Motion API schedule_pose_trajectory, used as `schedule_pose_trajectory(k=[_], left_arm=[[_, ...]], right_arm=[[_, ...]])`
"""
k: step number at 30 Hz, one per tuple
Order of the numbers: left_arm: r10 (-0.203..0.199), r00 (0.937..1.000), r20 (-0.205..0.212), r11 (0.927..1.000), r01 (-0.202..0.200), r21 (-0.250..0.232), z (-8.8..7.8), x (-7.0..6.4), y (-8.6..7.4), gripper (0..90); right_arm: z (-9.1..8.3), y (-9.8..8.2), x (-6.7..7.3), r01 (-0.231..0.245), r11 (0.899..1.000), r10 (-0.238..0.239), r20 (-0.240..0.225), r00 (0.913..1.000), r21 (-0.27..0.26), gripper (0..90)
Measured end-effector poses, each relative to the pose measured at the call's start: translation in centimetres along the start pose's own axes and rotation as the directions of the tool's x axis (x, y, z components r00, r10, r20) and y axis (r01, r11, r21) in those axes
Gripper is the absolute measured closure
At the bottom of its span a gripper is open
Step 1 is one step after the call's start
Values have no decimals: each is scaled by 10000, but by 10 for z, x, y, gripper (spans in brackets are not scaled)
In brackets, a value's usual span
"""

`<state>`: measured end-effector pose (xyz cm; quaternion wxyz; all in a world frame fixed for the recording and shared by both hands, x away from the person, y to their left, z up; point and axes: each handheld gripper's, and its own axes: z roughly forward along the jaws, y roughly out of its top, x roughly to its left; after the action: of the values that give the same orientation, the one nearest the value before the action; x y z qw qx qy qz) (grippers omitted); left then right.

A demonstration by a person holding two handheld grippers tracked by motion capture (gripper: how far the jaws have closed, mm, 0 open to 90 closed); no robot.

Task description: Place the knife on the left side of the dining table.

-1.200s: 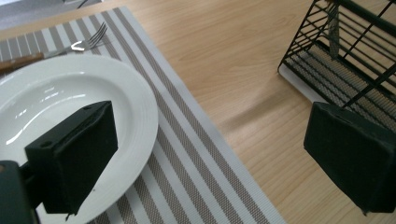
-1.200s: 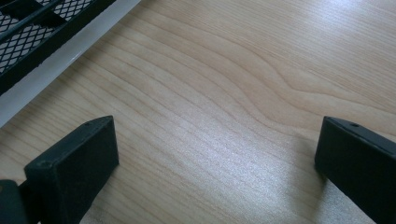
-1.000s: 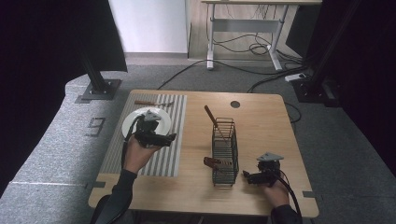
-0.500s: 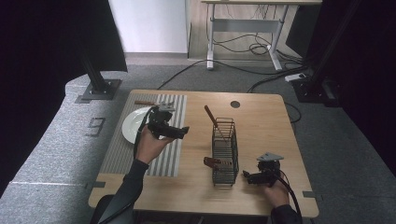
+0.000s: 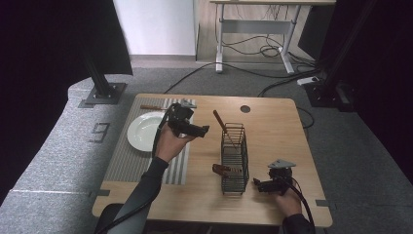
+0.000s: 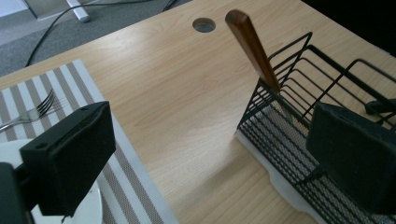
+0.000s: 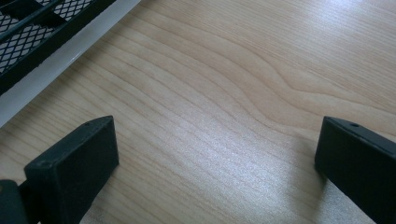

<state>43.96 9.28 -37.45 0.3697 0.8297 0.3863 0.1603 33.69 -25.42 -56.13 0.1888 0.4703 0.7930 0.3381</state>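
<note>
Left tongs (image 5: 202,129), wide and empty, reach toward the wooden-handled utensil (image 6: 252,43) standing in the wire basket (image 5: 234,158); right tongs (image 5: 256,184) rest wide. Nothing lifted yet.

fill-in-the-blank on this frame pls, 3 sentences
1. The left claw is ____, with nothing between its jaws.
2. The wooden handle sticks up out of the wire ____.
3. The fork lies on the ____ placemat, beside the plate.

Missing words: open; basket; striped
</note>
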Motion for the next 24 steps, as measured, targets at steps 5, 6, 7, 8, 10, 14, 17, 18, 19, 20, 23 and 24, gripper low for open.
schedule_pose_trajectory(k=[5, 6, 7, 8, 10, 14, 17, 18, 19, 20, 23, 24], left_arm=[[30, 10000, -73, 9999, -29, 111, 8, -5, 9, 33], [15, 10000, -79, 9999, -14, 104, 10, -6, 10, 38], [15, 10000, -78, 9999, -14, 103, 12, -7, 12, 45], [3, 10000, -43, 10000, -2, 92, 13, -7, 14, 54], [-44, 10000, -35, 10000, 44, 84, 17, -9, 16, 77], [-84, 9999, 109, 9999, 83, 122, 24, -13, 22, 131], [-130, 9998, 177, 9996, 125, 256, 31, -17, 26, 149], [-107, 9998, 192, 9994, 101, 316, 33, -17, 27, 157], [-107, 9998, 192, 9994, 101, 316, 33, -17, 27, 167], [-177, 9995, 255, 9991, 168, 377, 37, -18, 30, 181], [-342, 9987, 367, 9984, 324, 470, 41, -18, 32, 215], [-587, 9969, 516, 9970, 559, 532, 45, -17, 33, 247]], right_arm=[[0, 0, 0, 0, 10000, 0, 0, 10000, 0, 0], [0, 0, 0, -4, 10000, 4, -8, 10000, -3, 0], [0, 0, 0, -4, 10000, 4, -6, 10000, -5, 0], [0, 0, 0, -6, 10000, 6, -10, 10000, -3, 0], [0, 0, 0, -3, 10000, 3, 0, 10000, 1, 0], [0, 0, 0, -3, 10000, 3, 0, 10000, 2, 0], [0, 0, 0, -3, 10000, 3, -1, 10000, 2, 0], [0, 0, 0, -6, 10000, 6, -9, 10000, -1, 0], [0, 0, 0, -6, 10000, 6, -9, 10000, -1, 0], [0, 0, 0, 4, 10000, -4, 1, 10000, -1, 0], [0, 0, 0, -5, 10000, 5, -7, 10000, -2, 0], [0, 0, 0, -3, 10000, 3, 1, 10000, 2, 0]])
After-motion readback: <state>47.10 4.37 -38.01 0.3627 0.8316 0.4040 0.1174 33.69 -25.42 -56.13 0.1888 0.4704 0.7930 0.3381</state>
